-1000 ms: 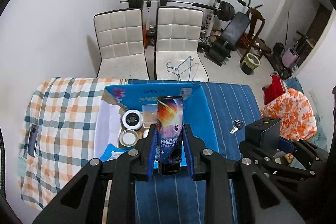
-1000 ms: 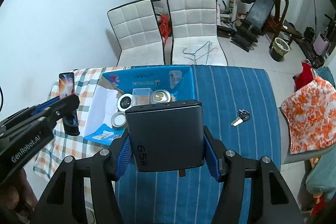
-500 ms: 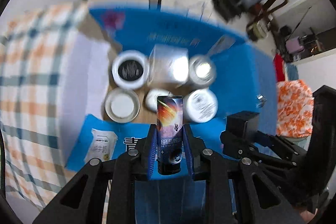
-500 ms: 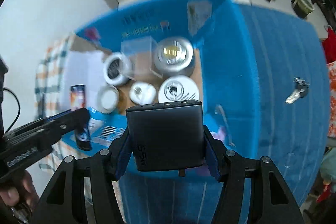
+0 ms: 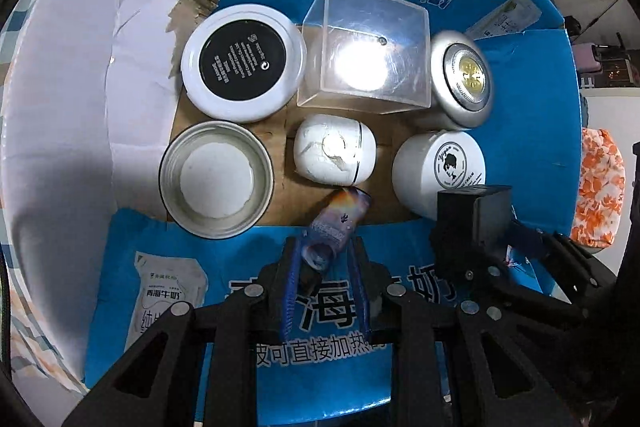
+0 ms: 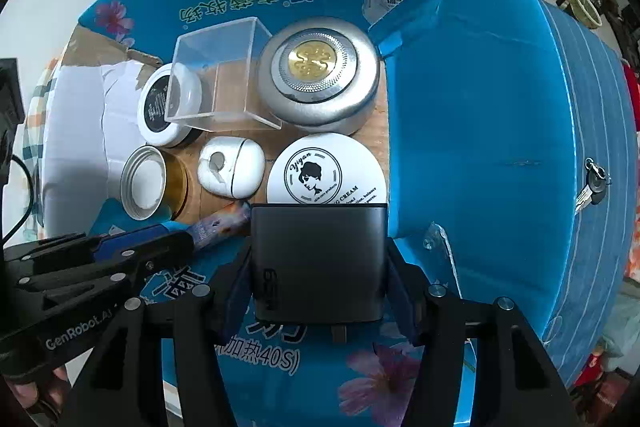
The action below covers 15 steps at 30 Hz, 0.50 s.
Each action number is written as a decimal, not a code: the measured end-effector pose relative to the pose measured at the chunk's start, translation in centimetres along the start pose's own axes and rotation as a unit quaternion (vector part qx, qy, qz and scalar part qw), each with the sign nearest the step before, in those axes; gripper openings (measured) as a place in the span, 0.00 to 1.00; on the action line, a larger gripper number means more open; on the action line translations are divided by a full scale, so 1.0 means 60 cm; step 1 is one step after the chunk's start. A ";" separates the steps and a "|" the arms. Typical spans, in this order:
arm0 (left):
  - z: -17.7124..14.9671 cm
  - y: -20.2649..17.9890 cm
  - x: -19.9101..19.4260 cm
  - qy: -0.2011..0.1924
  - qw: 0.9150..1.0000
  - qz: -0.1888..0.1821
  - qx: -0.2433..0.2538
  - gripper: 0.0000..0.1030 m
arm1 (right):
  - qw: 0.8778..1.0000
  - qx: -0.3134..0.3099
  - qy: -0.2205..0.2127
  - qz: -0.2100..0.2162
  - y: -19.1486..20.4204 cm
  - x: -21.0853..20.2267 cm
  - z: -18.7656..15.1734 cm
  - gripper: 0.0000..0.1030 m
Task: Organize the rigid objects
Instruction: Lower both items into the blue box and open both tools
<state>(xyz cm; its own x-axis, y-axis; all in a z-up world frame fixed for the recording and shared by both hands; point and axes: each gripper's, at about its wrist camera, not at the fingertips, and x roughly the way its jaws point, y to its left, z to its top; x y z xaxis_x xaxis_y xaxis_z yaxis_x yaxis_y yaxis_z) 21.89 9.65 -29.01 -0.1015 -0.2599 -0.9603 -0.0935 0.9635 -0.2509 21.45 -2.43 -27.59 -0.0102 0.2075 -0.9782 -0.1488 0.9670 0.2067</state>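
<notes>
Showing five round tins (image 5: pixel 241 62), one clear cube (image 5: pixel 366 45), perhaps more

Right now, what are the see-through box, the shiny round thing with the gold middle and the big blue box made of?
See-through box: probably clear hard plastic; you can see the white jar through its walls, and it glares.
Shiny round thing: looks like brushed silver metal or metal-coated plastic, with a gold patterned centre.
Big blue box: cardboard, glossy blue print; torn brown edges and a bare brown floor show.
</notes>
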 end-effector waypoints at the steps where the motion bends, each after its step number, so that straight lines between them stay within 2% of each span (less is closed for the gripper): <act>1: 0.003 -0.003 -0.001 0.000 1.000 0.004 0.001 0.21 | 1.000 0.001 0.001 -0.001 0.000 0.001 0.002 0.60; 3: 0.004 -0.006 -0.009 -0.007 1.000 0.019 0.007 0.22 | 1.000 0.003 0.003 -0.003 -0.001 0.005 0.005 0.60; 6: -0.002 -0.016 -0.020 -0.020 0.999 0.043 0.016 0.36 | 1.000 0.006 0.004 -0.002 -0.005 0.005 0.004 0.64; 8: -0.006 -0.021 -0.027 -0.024 0.998 0.056 0.014 0.40 | 1.000 0.008 0.005 0.002 0.000 0.002 0.010 0.64; 12: -0.017 -0.019 -0.047 -0.046 0.997 0.068 0.006 0.66 | 1.000 0.003 -0.004 -0.014 0.002 -0.007 0.001 0.65; 15: -0.023 -0.013 -0.072 -0.066 0.996 0.065 0.007 0.75 | 1.000 -0.016 -0.016 -0.015 0.012 -0.025 -0.016 0.84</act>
<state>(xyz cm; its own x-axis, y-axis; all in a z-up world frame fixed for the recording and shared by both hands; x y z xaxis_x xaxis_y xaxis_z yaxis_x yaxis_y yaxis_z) 21.01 9.93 -24.49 0.0186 -0.1227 -0.9923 -0.0737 0.9896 -0.1237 20.39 -2.21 -25.99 0.0263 0.1832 -0.9827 -0.1796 0.9679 0.1756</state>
